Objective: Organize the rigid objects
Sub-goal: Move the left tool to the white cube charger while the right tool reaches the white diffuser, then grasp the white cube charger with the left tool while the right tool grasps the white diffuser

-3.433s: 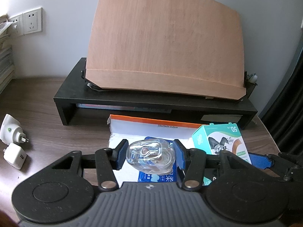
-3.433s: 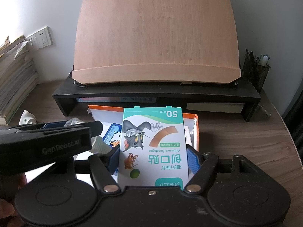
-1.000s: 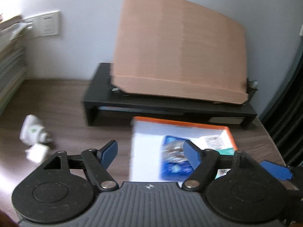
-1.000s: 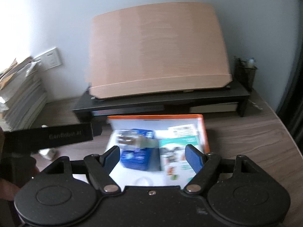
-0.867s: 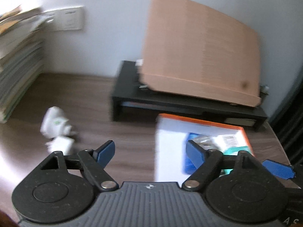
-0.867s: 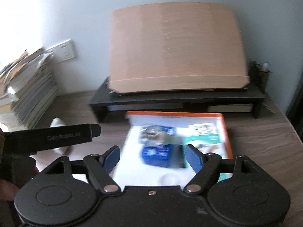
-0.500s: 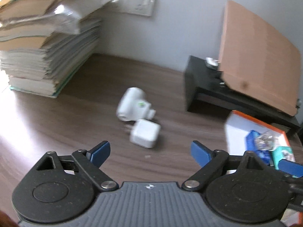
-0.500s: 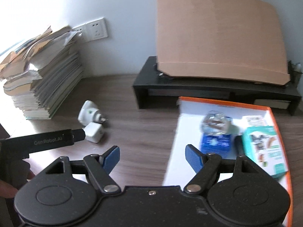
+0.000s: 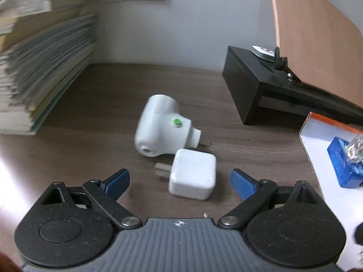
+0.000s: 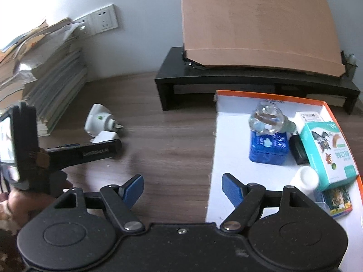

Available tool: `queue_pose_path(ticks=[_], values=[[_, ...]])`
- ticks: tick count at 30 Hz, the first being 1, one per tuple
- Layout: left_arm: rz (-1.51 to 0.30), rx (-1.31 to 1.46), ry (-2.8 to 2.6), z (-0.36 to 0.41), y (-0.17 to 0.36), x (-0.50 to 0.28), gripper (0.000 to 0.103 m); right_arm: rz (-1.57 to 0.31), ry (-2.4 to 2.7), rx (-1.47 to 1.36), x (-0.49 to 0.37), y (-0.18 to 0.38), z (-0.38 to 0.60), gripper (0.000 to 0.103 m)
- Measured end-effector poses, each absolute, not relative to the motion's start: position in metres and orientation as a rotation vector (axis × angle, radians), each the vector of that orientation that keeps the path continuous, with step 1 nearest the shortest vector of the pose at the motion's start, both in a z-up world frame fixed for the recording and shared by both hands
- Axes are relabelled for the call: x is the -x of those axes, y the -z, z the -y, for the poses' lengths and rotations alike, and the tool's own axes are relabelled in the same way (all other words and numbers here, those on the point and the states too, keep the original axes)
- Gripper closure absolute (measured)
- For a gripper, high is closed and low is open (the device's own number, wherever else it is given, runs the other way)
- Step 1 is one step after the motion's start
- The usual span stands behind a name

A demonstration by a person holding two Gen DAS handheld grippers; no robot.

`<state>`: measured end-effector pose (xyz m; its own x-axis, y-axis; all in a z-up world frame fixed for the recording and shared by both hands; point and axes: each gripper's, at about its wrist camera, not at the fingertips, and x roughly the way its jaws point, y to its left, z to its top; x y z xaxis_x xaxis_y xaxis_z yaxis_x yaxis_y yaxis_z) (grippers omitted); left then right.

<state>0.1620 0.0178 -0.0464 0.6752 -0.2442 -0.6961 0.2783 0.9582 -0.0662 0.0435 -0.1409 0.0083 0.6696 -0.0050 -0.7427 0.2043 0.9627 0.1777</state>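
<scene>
— What has changed on the left side?

— The left gripper (image 9: 180, 179) has let go of the clear bottle (image 10: 267, 119), which now lies in the orange-rimmed box (image 10: 229, 149) at the right. Its jaws are opening, empty, around the square white charger (image 9: 192, 178) just near of the round white plug adapter (image 9: 160, 127).

— And the right?

— The right gripper (image 10: 182, 189) stands wide apart, empty; the bandage box (image 10: 326, 151) it held now rests in that box too.
</scene>
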Motion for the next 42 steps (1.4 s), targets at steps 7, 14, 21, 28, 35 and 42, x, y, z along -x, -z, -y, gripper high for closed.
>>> queue_pose_path(ticks=[7, 14, 21, 28, 35, 42], values=[[-0.716, -0.124, 0.34, -0.009, 0.053, -0.166, 0.045, -0.821, 0.131, -0.256, -0.05, -0.007, 0.143, 0.013], [-0.747, -0.062, 0.338, -0.037, 0.044, -0.155, 0.045, -0.804, 0.054, -0.224, -0.077, -0.009, 0.127, 0.013], [-0.741, 0.032, 0.266, -0.088, 0.02, -0.126, 0.045, -0.791, -0.15, -0.148, -0.128, -0.005, 0.09, 0.012], [-0.766, 0.124, 0.158, -0.136, 0.005, -0.094, 0.045, -0.767, -0.33, -0.004, -0.196, 0.007, 0.041, 0.008], [-0.764, 0.174, 0.096, -0.16, -0.002, -0.082, 0.045, -0.805, -0.365, 0.119, -0.241, 0.03, 0.014, 0.007], [-0.757, 0.195, 0.086, -0.163, -0.003, -0.078, 0.045, -0.855, -0.378, 0.119, -0.257, 0.048, 0.007, 0.024]])
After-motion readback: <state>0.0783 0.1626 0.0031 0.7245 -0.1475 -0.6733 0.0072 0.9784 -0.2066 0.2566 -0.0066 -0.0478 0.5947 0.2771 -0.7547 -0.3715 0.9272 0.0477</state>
